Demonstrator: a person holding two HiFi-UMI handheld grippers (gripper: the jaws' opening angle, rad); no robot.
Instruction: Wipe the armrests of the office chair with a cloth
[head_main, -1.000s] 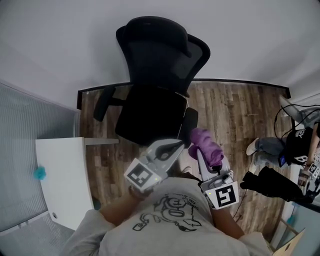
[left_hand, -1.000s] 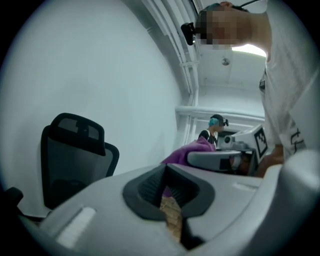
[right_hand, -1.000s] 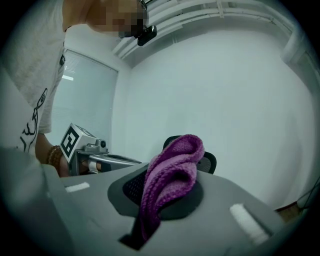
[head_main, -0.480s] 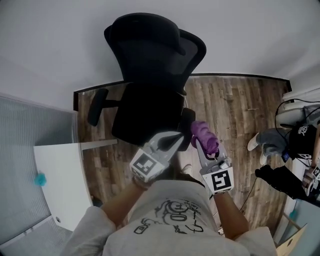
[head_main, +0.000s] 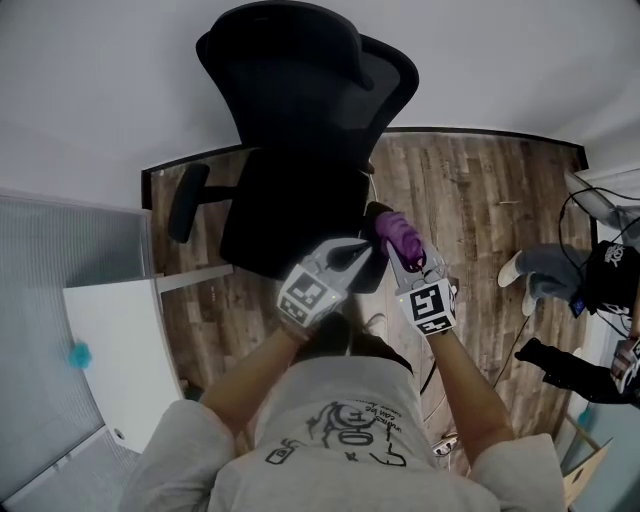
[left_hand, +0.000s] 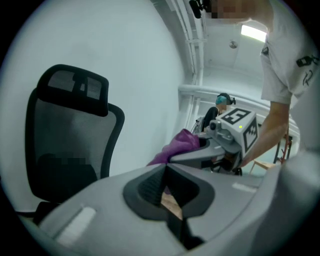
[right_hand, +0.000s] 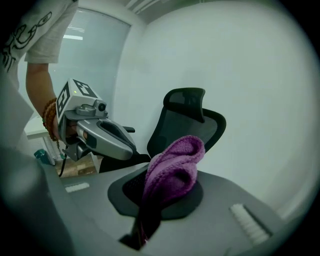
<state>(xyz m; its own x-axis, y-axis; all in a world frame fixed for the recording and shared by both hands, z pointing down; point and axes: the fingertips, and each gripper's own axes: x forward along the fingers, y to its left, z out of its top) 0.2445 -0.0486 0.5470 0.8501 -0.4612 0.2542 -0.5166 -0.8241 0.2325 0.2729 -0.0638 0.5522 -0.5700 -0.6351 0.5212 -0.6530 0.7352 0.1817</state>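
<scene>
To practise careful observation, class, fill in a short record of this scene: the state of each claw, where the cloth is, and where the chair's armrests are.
left claw: shut, nothing between its jaws
right claw: shut on the purple cloth
cloth position: at the office chair's near armrest; contact cannot be told
far armrest: clear of both claws
floor: wood planks
</scene>
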